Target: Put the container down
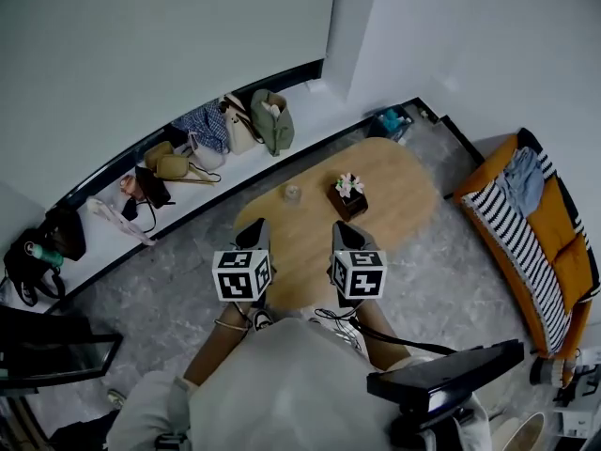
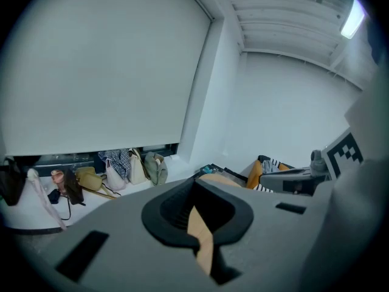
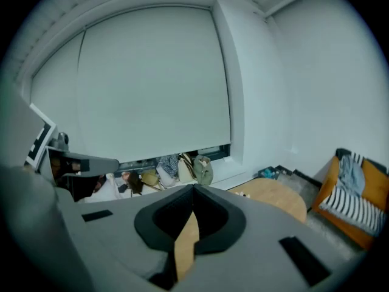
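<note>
The left gripper [image 1: 253,234] was clenched, its two fingers pressed together with nothing caught between them; only a thin strip of the wooden table [image 1: 394,191] showed through the slit lower down the dark pads. The right gripper [image 1: 348,235] looked the same in its own view, fingers closed on each other and empty. Both were held side by side over the near edge of the table, each pointing across it. The container [image 1: 292,194], a small clear cup, stood upright on the tabletop beyond the left fingertips and a little toward the right gripper's side, well apart from both pairs of fingers. A dark box of flowers [image 1: 349,196] stood just beyond the right fingertips, beside the container but not touching it. Far past the fingertips, a row of bags [image 1: 246,125] leaned along a white ledge [image 1: 310,97] under the blind-covered window. Off to the outer side of the right fingers lay an orange sofa [image 1: 563,242] with a striped blanket [image 1: 512,238] draped over it, well clear of the table.
</note>
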### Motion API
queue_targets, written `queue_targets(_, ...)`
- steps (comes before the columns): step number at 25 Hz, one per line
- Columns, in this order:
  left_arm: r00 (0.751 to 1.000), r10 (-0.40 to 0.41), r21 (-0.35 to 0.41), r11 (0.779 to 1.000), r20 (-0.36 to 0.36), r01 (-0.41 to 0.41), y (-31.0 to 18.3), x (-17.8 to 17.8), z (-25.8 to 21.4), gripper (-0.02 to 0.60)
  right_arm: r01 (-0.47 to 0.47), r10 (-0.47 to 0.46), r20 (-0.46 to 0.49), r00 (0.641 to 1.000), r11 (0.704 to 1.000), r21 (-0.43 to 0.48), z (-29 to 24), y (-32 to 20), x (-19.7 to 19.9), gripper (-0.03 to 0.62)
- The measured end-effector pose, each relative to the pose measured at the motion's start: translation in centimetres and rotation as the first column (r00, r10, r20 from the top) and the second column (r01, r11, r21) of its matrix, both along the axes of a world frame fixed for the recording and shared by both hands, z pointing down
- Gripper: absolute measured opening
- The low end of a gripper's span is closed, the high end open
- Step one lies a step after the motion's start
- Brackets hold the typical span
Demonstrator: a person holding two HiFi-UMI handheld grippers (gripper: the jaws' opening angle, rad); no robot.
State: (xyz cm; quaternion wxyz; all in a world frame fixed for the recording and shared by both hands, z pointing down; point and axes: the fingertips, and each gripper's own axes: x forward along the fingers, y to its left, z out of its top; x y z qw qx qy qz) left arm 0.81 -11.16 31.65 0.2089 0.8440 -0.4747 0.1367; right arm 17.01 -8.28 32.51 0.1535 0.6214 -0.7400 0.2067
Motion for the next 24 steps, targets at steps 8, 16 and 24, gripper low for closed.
queue_targets(8,0.998,-0.065,0.020,0.998,0.026,0.064,0.5,0.5,-0.8,0.008,0.063,-0.062,-0.045,0.997,0.998,0.031,-1.3,0.0,1.0,0.023)
queue_targets(16,0.997,-0.063,0.020,0.998,0.046,0.062,1.2,0.7,-0.5,0.008,0.082,-0.081,-0.028,0.996,0.996,0.037,-1.5,-0.3,0.7,0.023)
queue_targets(24,0.997,-0.059,0.012,0.998,0.052,0.058,1.6,-0.5,-0.2,0.008,0.072,-0.072,-0.019,0.997,0.997,0.032,-1.3,0.2,-0.2,0.023)
